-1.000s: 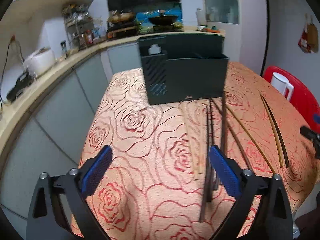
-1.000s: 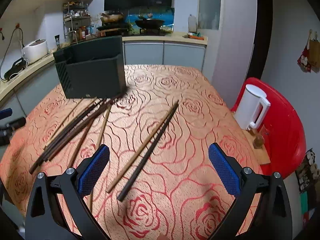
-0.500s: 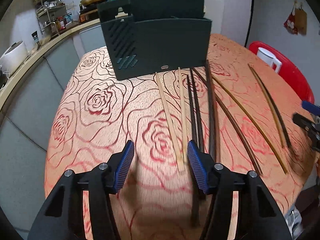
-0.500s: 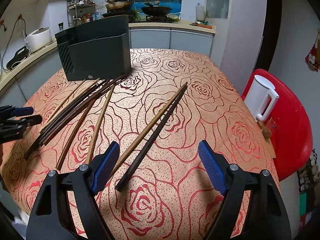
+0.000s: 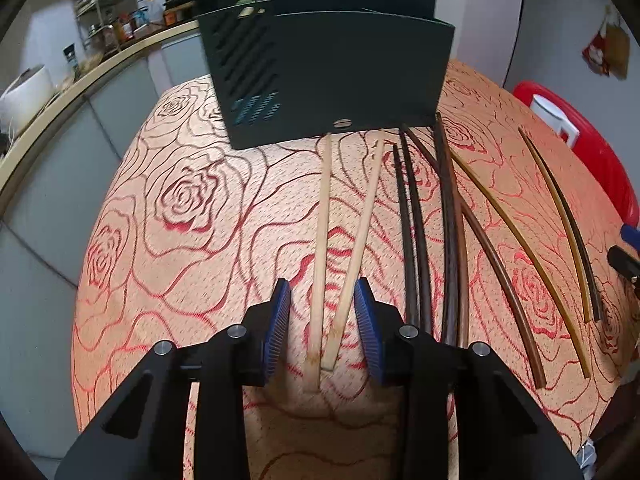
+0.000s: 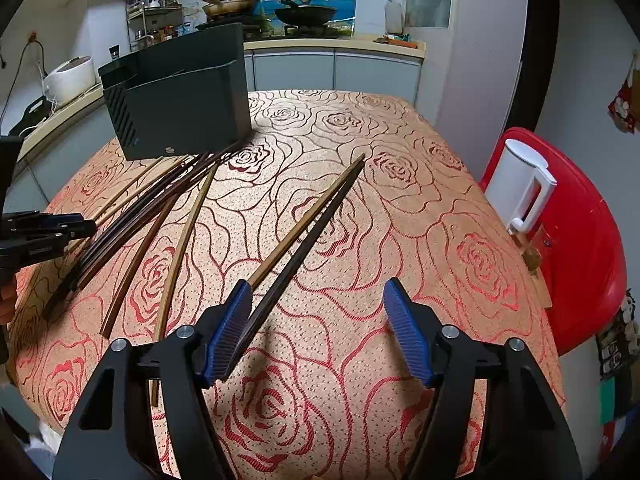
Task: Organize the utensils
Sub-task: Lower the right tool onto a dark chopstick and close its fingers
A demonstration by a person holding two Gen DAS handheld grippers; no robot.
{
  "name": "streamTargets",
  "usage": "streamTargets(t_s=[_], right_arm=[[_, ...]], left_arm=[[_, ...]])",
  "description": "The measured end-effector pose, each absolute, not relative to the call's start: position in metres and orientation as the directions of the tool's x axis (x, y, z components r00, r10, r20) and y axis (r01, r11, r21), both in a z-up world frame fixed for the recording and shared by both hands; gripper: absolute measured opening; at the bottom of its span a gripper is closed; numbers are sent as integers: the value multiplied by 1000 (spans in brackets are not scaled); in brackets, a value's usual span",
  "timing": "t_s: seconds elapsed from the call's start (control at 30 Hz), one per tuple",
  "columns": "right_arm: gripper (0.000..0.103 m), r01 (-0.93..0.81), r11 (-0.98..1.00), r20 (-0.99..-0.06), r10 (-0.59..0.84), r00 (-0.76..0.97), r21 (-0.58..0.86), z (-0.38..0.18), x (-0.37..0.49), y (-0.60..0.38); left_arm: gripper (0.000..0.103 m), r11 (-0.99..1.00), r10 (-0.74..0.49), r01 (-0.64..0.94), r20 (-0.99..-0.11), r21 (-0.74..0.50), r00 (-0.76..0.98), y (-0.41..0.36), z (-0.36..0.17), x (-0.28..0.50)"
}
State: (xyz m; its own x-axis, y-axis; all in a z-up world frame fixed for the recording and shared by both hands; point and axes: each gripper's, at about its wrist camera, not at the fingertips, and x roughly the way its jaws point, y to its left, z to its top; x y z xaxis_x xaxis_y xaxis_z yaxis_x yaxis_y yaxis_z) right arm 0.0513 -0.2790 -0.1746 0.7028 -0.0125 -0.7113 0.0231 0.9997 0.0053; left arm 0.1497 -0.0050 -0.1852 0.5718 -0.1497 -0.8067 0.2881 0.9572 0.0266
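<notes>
Currently: both tongs are low over the rose-patterned tabletop [image 6: 400, 184], each lined up on its own chopsticks.
Left tongs [image 5: 323, 320]: partly spread, their blue pads straddling the near ends of the pale wooden chopsticks [image 5: 344, 248] without visibly gripping them; those two sticks converge here, so one squeeze could likely catch both.
Right tongs [image 6: 318, 332]: spread wide; the left pad sits just beside the near ends of a separate brown and dark chopstick pair [image 6: 308, 224], the other pad well apart, so nothing is pinched.
Dark chopsticks [image 5: 416, 232]: a loose bundle lying beside the pale ones, fanning toward the holder.
Holder [image 5: 332, 80]: a dark green slotted utensil box standing upright at the far end, the chopstick tips pointing at or touching its base, which suits lifting them straight in.
Progress: apparently early, since every chopstick in view lies on the cloth.
Risk: thin round sticks may roll or scissor apart as the pads shut.
Bystanders: white kettle [image 6: 520, 188] on a red chair [image 6: 588, 240], well apart.
</notes>
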Motion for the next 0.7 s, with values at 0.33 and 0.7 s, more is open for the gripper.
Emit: streamTargets(t_s=[0.33,0.7], right_arm=[[46,-43,999,-743,8,669,-29,-193,45,-252],[37,-21,999,-755,-10,656,-32,-197,41,-261]], left_arm=[[33,962,-209,266,-786,-59,582,21,-181,147],[33,957,-256,265,-763,-115,593,21,-169,162]])
